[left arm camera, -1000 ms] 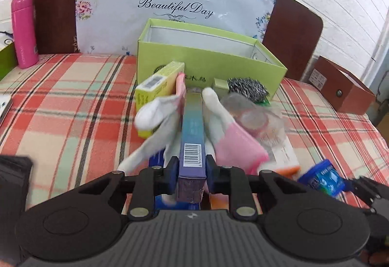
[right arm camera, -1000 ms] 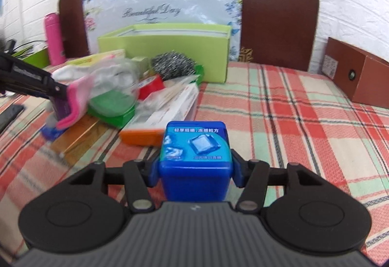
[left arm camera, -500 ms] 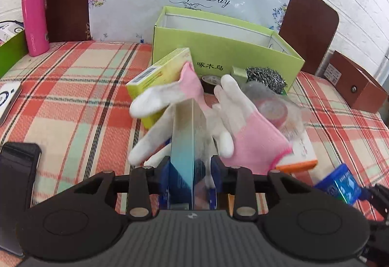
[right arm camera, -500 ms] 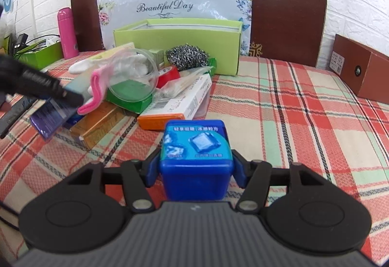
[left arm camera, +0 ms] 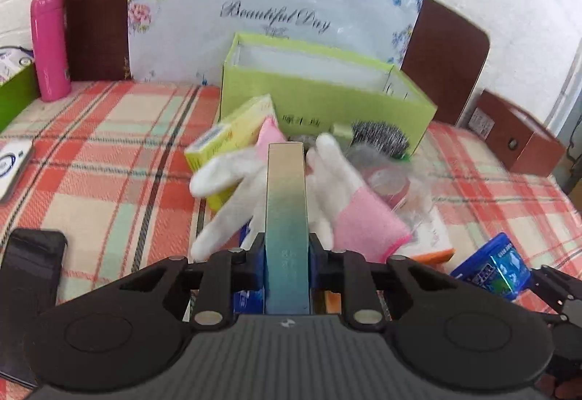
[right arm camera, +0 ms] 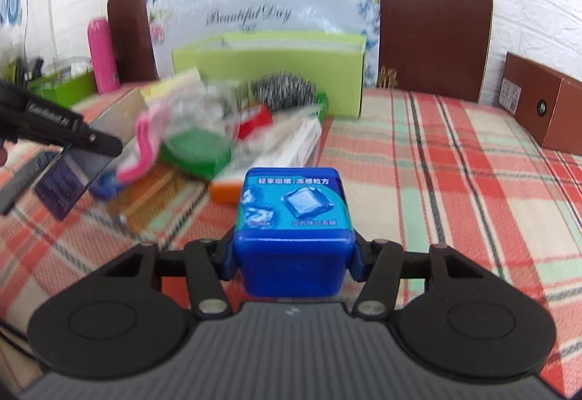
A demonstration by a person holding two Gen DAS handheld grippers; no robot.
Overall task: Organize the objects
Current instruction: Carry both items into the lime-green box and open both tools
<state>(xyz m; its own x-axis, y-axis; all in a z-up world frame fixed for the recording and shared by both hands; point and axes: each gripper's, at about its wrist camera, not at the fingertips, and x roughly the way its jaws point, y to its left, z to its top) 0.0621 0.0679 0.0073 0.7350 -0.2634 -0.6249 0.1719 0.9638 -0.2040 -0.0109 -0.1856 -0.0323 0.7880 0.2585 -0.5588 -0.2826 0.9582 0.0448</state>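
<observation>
My left claw (left arm camera: 287,254) is closing on a tall slim box (left arm camera: 285,203), the pads pressing its two narrow sides while it stands upright between them. A white and pink glove (left arm camera: 327,192) is draped around the far end of that box, touching it on both sides. My right claw (right arm camera: 293,254) is also closing, clenched on a blue square tub (right arm camera: 293,218) held just above the checked tabletop (right arm camera: 454,181).

The green open box (left arm camera: 327,98), where I judge these things are meant to go, stands behind the pile, against the flowered board.

The main risk, as I see it, is the glove. If I lift the slim box now, the glove may ride up with it and then drop off outside the green box, or drag the yellow carton (left arm camera: 232,141) and the clear plastic wrap beside it. My grip sits low on the slim box, so it could also tip forward between the pads. The two claws are near each other, and crossing towards the green box together could knock them.
</observation>
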